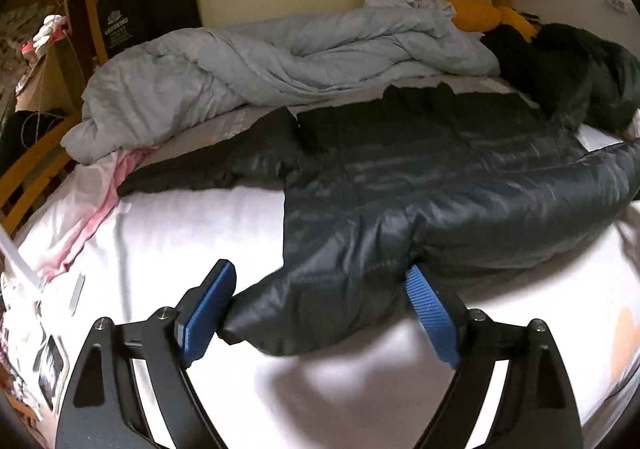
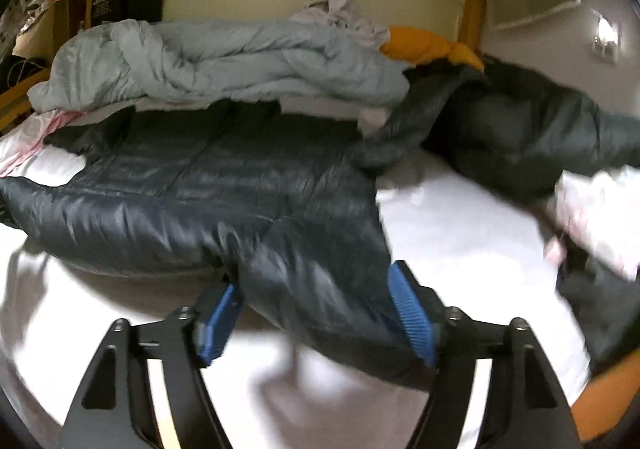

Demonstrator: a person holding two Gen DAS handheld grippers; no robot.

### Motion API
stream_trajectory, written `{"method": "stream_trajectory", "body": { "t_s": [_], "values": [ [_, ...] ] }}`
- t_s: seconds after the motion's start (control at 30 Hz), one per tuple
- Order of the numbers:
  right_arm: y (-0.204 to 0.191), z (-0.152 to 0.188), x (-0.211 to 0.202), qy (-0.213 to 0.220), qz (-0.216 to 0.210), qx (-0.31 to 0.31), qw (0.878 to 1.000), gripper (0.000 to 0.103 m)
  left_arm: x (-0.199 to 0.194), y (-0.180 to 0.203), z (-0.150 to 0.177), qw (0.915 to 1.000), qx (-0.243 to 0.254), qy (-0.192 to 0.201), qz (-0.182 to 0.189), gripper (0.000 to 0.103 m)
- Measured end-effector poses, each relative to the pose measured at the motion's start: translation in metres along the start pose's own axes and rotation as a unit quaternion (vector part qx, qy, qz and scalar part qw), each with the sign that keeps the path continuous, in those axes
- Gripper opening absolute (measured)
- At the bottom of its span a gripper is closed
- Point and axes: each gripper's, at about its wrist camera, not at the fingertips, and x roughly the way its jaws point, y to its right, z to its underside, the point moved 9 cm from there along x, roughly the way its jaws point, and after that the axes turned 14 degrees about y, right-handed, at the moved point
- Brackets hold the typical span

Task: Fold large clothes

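Dark puffer jacket [image 1: 420, 177] lying spread on the white bed sheet [image 1: 192, 225]. Left gripper [image 1: 320, 305] and right gripper [image 2: 316, 309] each straddling a near corner, jaws apart, pads not visibly pressing; likely positioning to fold it.

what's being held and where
Cannot tell: the near edge of the puffer jacket lies inside the left hand-held gripper and the right hand-held gripper, jaws wide.

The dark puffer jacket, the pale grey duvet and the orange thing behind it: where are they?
dark puffer jacket [image 1: 420, 177], left wrist view, middle of its quilted body.
pale grey duvet [image 1: 240, 65], left wrist view, its crumpled middle.
orange thing [image 2: 420, 43], right wrist view, its top surface.
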Motion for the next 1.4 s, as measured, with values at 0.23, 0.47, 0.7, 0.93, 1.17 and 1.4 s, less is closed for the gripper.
{"method": "stream_trajectory", "body": {
  "t_s": [0.23,0.47,0.7,0.93,1.17,1.4],
  "values": [
    [0.01,-0.025,0.078,0.02,0.03,-0.018,0.999,0.086,0.071,-0.01,-0.02,0.9996,-0.001,-0.016,-0.024,0.09],
    [0.036,-0.014,0.101,0.024,0.043,0.036,0.998,0.087,0.096,-0.039,-0.003,0.9964,-0.08,-0.014,-0.022,0.09],
    [0.079,-0.014,0.09,0.055,0.03,0.138,0.989,0.087,0.104,-0.045,0.009,0.9899,-0.14,-0.018,0.015,0.09],
    [0.072,0.006,0.121,-0.005,-0.025,0.161,0.987,0.055,0.118,-0.018,0.002,0.9883,-0.133,-0.01,0.073,0.037],
    [0.036,0.033,0.149,-0.062,-0.096,0.189,0.975,0.022,0.094,-0.021,0.007,0.9893,-0.137,-0.007,0.051,0.004],
    [0.034,0.035,0.148,-0.06,-0.074,0.172,0.98,0.022,0.092,-0.019,0.018,0.9965,-0.082,-0.011,0.004,0.013]
  ]
}}
